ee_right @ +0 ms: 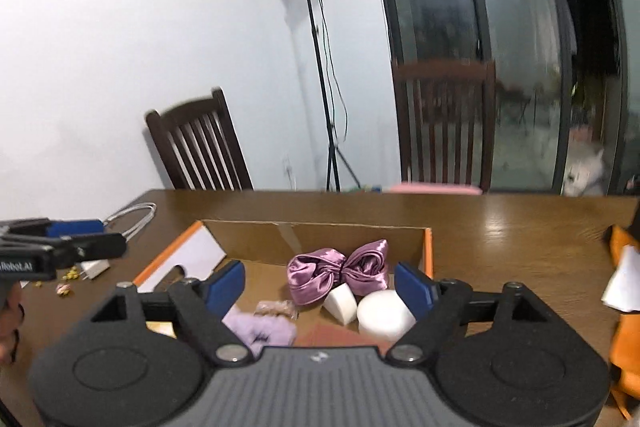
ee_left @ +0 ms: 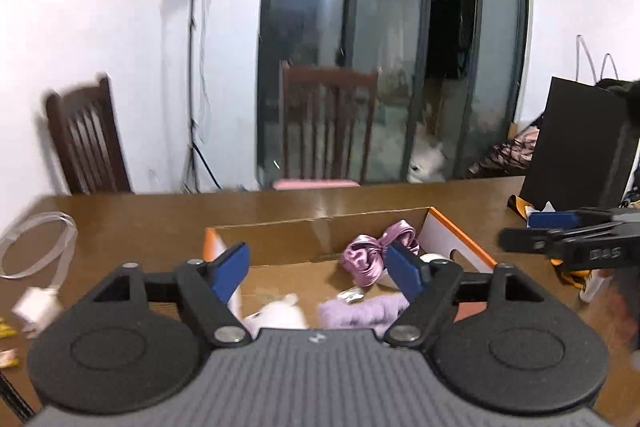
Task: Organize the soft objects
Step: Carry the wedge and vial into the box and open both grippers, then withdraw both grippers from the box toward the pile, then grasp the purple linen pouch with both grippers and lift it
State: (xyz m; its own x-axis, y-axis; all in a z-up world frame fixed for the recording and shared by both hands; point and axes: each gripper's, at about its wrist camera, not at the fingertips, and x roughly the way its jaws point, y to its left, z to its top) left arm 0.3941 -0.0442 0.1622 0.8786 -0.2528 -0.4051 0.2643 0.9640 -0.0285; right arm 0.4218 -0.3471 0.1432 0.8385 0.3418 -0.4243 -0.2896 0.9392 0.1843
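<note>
An open cardboard box (ee_left: pixel 280 239) (ee_right: pixel 248 239) with orange edges sits on the brown table. Inside lie a pink satin bow (ee_left: pixel 368 255) (ee_right: pixel 336 273), a fuzzy lilac piece (ee_left: pixel 360 313) (ee_right: pixel 260 331), a white plush (ee_left: pixel 276 315), a white wedge sponge (ee_right: pixel 340 303) and a white round sponge (ee_right: pixel 384 315). My left gripper (ee_left: pixel 318 273) is open and empty above the box's near side. My right gripper (ee_right: pixel 320 285) is open and empty over the box too. Each gripper shows at the other view's edge (ee_left: pixel 560 239) (ee_right: pixel 60 243).
A white cable and charger (ee_left: pixel 36 267) (ee_right: pixel 128 219) lie on the table at left. A black bag (ee_left: pixel 580 147) and orange items (ee_right: pixel 624 307) stand at right. Two wooden chairs (ee_left: pixel 328 119) (ee_right: pixel 200 143) stand behind the table, with a tripod (ee_right: pixel 324 67).
</note>
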